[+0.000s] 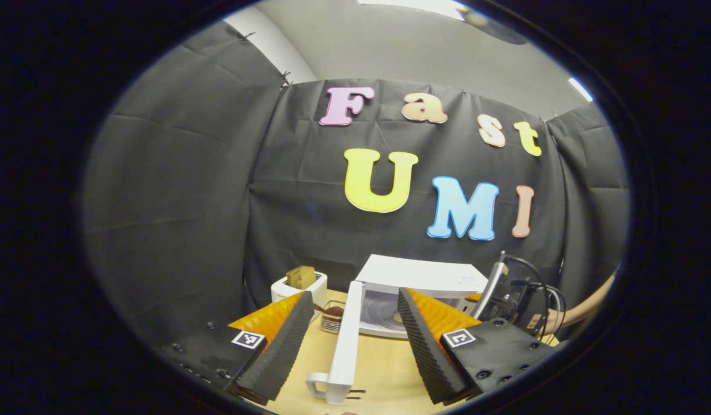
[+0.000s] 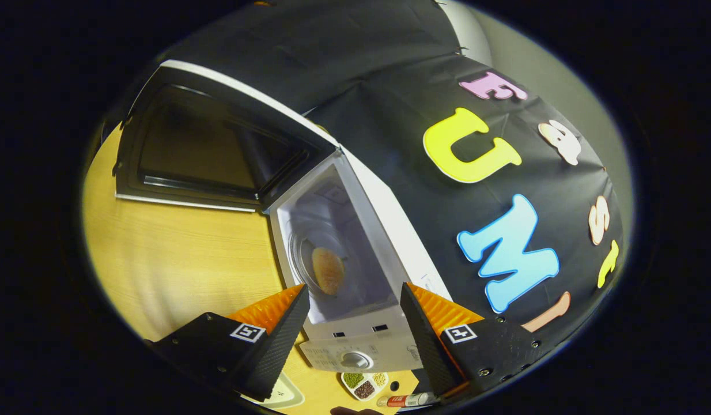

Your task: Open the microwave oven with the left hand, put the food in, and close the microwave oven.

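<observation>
Left gripper (image 1: 350,340) hangs wide and empty behind the microwave door's (image 1: 345,340) edge, door swung fully open | right gripper (image 2: 352,323) gapes empty before the cavity; the food (image 2: 328,270), a golden, bun-like round, apparently rests on the turntable | loading looks done; next, the left must push the door shut.

White microwave oven (image 2: 384,230), golden-brown food (image 2: 328,270), yellow wood-grain table (image 2: 177,248).
</observation>
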### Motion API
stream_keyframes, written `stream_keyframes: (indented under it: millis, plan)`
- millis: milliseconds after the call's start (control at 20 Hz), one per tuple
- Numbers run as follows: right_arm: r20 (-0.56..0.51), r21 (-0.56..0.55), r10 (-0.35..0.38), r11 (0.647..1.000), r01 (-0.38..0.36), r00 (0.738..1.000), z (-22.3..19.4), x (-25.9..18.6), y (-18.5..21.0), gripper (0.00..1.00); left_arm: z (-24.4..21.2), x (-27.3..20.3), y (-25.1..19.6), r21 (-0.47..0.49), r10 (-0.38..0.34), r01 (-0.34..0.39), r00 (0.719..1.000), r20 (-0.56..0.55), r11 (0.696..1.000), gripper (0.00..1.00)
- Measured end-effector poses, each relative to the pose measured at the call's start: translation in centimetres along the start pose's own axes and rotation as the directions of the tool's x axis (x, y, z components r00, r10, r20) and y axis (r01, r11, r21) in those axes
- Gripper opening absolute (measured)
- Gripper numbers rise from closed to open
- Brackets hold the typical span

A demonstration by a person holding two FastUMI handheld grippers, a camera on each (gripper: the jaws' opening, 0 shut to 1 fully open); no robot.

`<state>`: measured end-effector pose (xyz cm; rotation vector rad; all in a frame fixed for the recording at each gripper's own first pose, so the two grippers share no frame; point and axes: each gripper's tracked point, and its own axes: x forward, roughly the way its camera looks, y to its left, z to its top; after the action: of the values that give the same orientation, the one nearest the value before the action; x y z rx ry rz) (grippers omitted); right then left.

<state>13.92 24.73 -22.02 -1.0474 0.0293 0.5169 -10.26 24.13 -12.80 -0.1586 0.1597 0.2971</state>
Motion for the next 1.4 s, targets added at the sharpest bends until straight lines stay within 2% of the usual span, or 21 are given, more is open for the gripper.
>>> stream_keyframes:
  millis: [150,250,300,350,450,550,650,700,950,1150,1200,1300,1350,1400]
  plan:
    - [0.012,0.132,-0.033,0.991,0.031,0.999,0.9,-2.9,-1.6,0.97,0.0,0.4,-0.5,0.002,-0.038,0.038,0.999,-0.002,0.999,0.94]
    - [0.017,0.242,-0.060,0.969,0.054,0.998,1.5,-4.5,-3.3,0.97,0.1,0.8,-0.6,0.004,-0.057,0.057,0.998,0.004,0.998,0.94]
    - [0.013,0.313,-0.071,0.948,0.063,0.997,1.6,-5.4,-3.9,0.97,0.1,1.1,-0.5,0.006,-0.065,0.065,0.998,0.006,0.998,0.99]
    - [0.010,0.398,-0.076,0.915,0.066,0.997,2.0,-6.4,-4.6,0.97,0.1,1.4,-0.5,0.011,-0.072,0.072,0.997,0.004,0.997,0.98]
    - [0.035,0.568,-0.106,0.820,0.067,0.994,3.6,-8.2,-5.9,0.97,-0.1,1.5,-0.1,0.019,-0.082,0.082,0.997,-0.004,0.996,0.95]
    - [0.050,0.653,-0.175,0.751,0.100,0.983,4.4,-9.9,-8.9,0.97,-0.2,1.8,0.2,0.022,-0.091,0.091,0.996,-0.007,0.996,0.94]
    - [0.060,0.691,-0.235,0.711,0.129,0.970,5.4,-11.4,-10.7,0.98,-0.4,1.9,0.6,0.018,-0.101,0.101,0.995,-0.011,0.995,0.99]
    - [0.065,0.705,-0.252,0.696,0.134,0.965,5.9,-12.0,-11.1,0.97,-0.4,2.0,0.9,0.014,-0.106,0.106,0.994,-0.014,0.994,0.94]
    - [0.090,0.743,-0.314,0.653,0.146,0.945,7.7,-15.1,-12.7,0.97,-0.8,2.5,1.9,-0.015,-0.127,0.126,0.992,-0.019,0.992,0.99]
    - [0.041,0.803,-0.357,0.568,0.182,0.933,7.7,-16.9,-13.3,0.97,-0.7,3.0,2.2,-0.006,-0.140,0.140,0.990,-0.022,0.990,0.89]
    - [0.018,0.812,-0.370,0.547,0.203,0.929,7.3,-17.2,-13.6,0.97,-0.5,3.1,2.3,-0.001,-0.142,0.142,0.990,-0.018,0.990,0.94]
    - [-0.009,0.826,-0.382,0.517,0.222,0.924,6.9,-17.8,-13.6,0.98,-0.5,2.9,2.2,0.000,-0.159,0.159,0.987,-0.018,0.987,0.94]
    - [-0.016,0.831,-0.378,0.510,0.223,0.926,6.7,-17.9,-13.5,0.98,-0.7,2.7,1.4,-0.010,-0.193,0.193,0.981,-0.030,0.981,0.88]
    - [-0.024,0.830,-0.377,0.509,0.228,0.926,6.6,-17.9,-13.5,0.98,-1.3,2.6,0.9,-0.016,-0.225,0.224,0.973,-0.045,0.974,0.68]
